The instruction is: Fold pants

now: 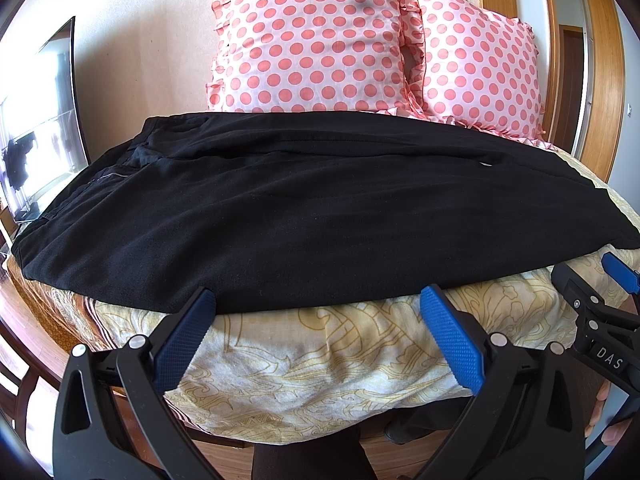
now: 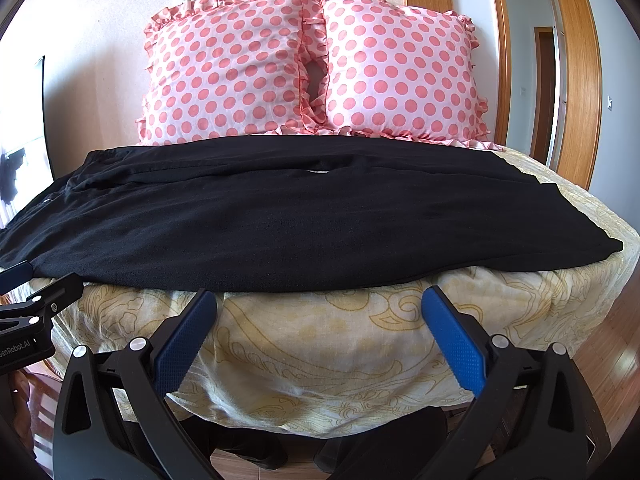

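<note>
Black pants [image 1: 304, 208] [image 2: 280, 216] lie flat across the bed, waistband to the left and leg ends to the right, one leg folded over the other. My left gripper [image 1: 318, 300] hovers open at the near edge of the pants, its blue pads [image 1: 184, 336] just short of the cloth and holding nothing. My right gripper [image 2: 320, 300] is likewise open and empty in front of the near hem. In the left wrist view the right gripper [image 1: 600, 292] shows at the far right; the left gripper [image 2: 28, 304] appears at the left edge of the right wrist view.
The bed is covered by a cream and yellow patterned spread [image 1: 320, 360] [image 2: 320, 344]. Two pink polka-dot pillows [image 1: 312, 40] [image 2: 392, 68] lean on the wall behind the pants. A screen [image 1: 36, 120] stands to the left, a wooden door frame [image 2: 580, 72] to the right.
</note>
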The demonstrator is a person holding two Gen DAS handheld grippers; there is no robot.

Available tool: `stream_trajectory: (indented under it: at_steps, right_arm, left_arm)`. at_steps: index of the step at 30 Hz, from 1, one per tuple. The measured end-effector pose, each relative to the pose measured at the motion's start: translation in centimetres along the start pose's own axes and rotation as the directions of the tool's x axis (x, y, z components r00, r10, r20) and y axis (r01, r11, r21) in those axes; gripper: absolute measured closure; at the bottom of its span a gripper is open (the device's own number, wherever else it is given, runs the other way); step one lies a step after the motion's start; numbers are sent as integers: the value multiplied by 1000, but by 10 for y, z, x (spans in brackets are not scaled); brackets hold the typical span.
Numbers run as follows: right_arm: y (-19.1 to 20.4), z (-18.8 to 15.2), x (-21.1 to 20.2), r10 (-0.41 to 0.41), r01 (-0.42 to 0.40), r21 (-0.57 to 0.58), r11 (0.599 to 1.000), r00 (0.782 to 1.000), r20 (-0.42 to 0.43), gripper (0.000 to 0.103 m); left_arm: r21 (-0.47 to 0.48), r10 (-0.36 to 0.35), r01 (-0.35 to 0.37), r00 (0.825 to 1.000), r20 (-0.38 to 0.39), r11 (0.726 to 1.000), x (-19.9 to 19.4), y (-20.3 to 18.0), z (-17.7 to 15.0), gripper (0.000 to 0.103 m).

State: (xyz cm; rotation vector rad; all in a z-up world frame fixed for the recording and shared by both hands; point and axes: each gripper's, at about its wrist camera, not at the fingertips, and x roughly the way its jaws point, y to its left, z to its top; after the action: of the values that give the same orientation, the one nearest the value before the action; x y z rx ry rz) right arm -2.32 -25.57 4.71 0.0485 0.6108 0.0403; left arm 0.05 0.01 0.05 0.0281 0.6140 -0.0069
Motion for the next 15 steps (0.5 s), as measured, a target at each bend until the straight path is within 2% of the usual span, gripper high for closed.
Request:
stream_trajectory:
  at_steps: [15]
  right_arm:
    - [0,0,0,0,0,0,1000,1000,0,1]
  left_arm:
    - [1,0,0,1000,1,1000,0,0,0,2]
